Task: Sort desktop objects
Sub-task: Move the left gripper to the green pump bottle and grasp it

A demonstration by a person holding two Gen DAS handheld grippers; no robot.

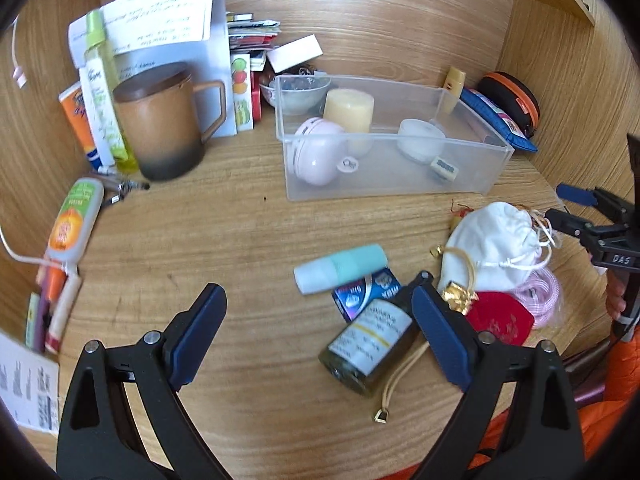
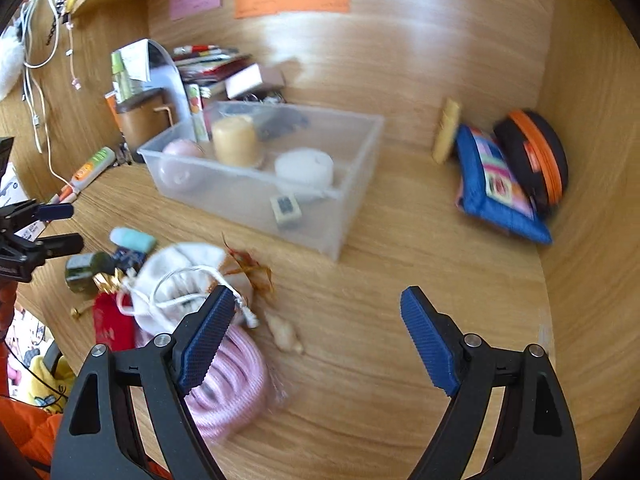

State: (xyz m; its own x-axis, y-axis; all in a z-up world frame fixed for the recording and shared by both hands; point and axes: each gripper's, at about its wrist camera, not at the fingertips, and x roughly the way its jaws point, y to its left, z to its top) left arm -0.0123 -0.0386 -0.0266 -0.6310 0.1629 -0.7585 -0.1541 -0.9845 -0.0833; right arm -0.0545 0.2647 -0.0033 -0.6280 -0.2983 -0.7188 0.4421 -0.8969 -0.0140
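Observation:
A clear plastic bin [image 1: 384, 184] [image 2: 332, 224] on the wooden desk holds a pink round case [image 1: 316, 152], a cream candle [image 1: 349, 110], a white round tub [image 1: 420, 138] and a small tile [image 1: 443, 168]. In front lie a mint tube [image 1: 340, 268], a blue pack [image 1: 366, 292], a dark glass bottle [image 1: 370, 344], a white drawstring pouch [image 1: 494, 246] [image 2: 188, 284], a red pouch [image 1: 502, 322] and a pink coiled cable [image 2: 236, 384]. My left gripper [image 1: 316, 316] is open and empty, its right finger beside the bottle. My right gripper [image 2: 316, 320] is open and empty, right of the pouch.
A brown mug [image 1: 164, 120], tubes [image 1: 96, 96] and a white box stand at the back left. Books lean behind the bin. A blue pouch [image 2: 496, 188] and a black-orange round case [image 2: 536, 156] rest in the right corner. Wooden walls close in on three sides.

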